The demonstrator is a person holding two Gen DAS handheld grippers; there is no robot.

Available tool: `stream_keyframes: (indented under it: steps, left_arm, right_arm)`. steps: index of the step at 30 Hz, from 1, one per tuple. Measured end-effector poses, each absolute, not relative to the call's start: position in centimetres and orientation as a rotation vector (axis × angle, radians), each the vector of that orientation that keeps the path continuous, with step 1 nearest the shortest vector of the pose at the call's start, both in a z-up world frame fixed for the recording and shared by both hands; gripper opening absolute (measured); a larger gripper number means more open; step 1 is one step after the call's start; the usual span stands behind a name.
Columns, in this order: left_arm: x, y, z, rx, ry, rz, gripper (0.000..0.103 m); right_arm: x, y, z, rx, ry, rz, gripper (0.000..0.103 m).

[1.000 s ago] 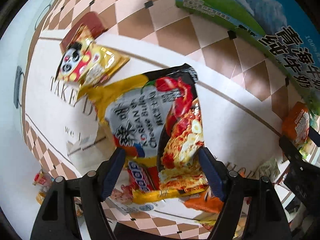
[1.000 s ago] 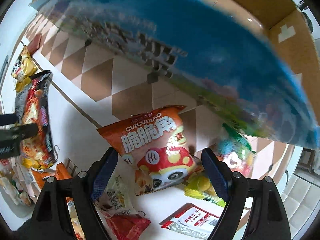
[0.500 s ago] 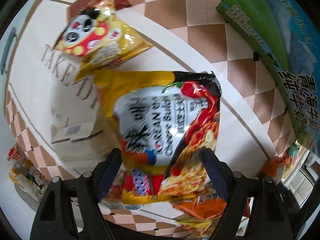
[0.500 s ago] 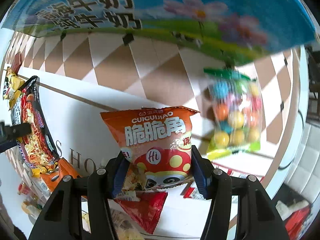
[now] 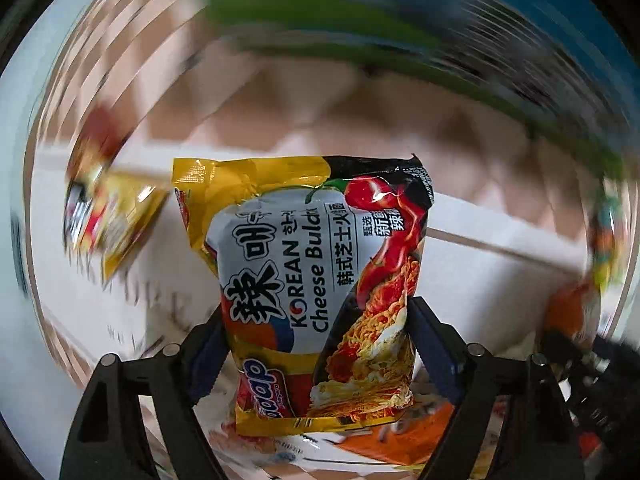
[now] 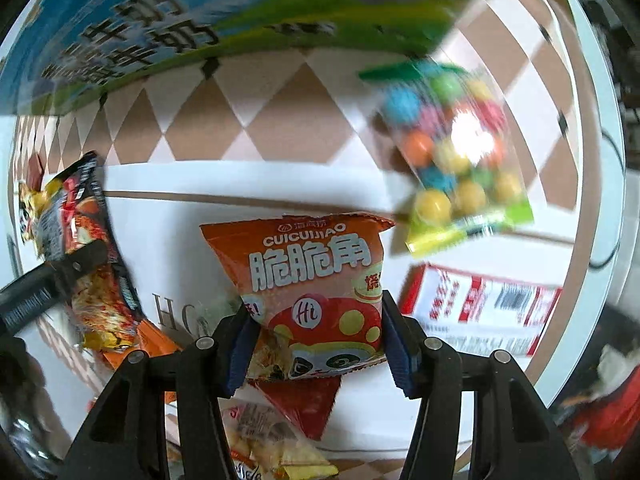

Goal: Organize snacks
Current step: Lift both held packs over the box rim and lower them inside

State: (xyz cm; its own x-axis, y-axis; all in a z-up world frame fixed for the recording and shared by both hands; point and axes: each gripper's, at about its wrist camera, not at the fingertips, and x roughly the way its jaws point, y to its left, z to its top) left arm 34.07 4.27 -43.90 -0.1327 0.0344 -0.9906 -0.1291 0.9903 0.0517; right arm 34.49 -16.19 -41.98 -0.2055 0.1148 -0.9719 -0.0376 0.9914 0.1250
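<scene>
Moved since a second ago: right gripper (image 6: 314, 338) went from standing wide around the orange snack bag (image 6: 316, 292) to pinching it; the left gripper's view has swung, and everything behind its packet is now smeared.
Right gripper state: jaws closing, blue pads pressed into the orange snack bag's lower sides, and the foil crumples there.
Left gripper state: left gripper (image 5: 316, 346) has the noodle packet (image 5: 316, 280) between its pads, both pads touching its edges, so it reads as held at a wide span.
Landmark: milk carton box (image 6: 132, 36), blue and green, at the top of both views.
Orange snack bag position: just below the box's face, over the white cloth panel (image 6: 168, 232), its long axis running from the jaws up toward the box.
Noodle packet position: also below the box, same upright axis, left of the orange bag in the right wrist view.
Nearby: candy-ball bag (image 6: 452, 152) lies near the box's right end.
Nearer hand: cannot tell; both bags point at the box alike.
Judgement: likely carrying both packets toward the box.
</scene>
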Motion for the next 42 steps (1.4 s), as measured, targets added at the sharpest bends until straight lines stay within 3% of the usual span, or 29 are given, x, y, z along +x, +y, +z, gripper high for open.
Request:
stream_keyframes:
  steps: [7, 12, 18, 27, 32, 37, 42]
  left_arm:
    - [34.3, 2.6, -46.4, 0.008, 1.703, 0.128, 0.091]
    - [33.0, 1.3, -50.8, 0.033, 1.682, 0.141, 0.09]
    - [32.1, 1.1, -51.3, 0.006, 1.642, 0.154, 0.084]
    - [29.5, 0.9, -42.3, 0.022, 1.468, 0.068, 0.084]
    - [28.9, 1.4, -36.1, 0.005, 1.369, -0.001, 0.084]
    - [32.0, 1.8, -28.1, -0.025, 1.307, -0.069, 0.084]
    - [37.5, 2.0, -25.9, -0.025, 1.29, -0.105, 0.084]
  right_arm:
    - [35.4, -19.5, -43.0, 0.188, 1.821, 0.152, 0.062]
    - [35.6, -20.6, -43.4, 0.17, 1.813, 0.156, 0.062]
    - [34.8, -21.4, -42.8, 0.133, 1.766, 0.119, 0.058]
    - [33.3, -23.2, -38.3, 0.166, 1.637, 0.057, 0.054]
    - [32.9, -23.9, -32.9, 0.234, 1.556, 0.083, 0.054]
    - [33.0, -23.1, -26.4, 0.318, 1.438, 0.136, 0.054]
    - [33.9, -18.5, -21.7, 0.375, 1.347, 0.183, 0.054]
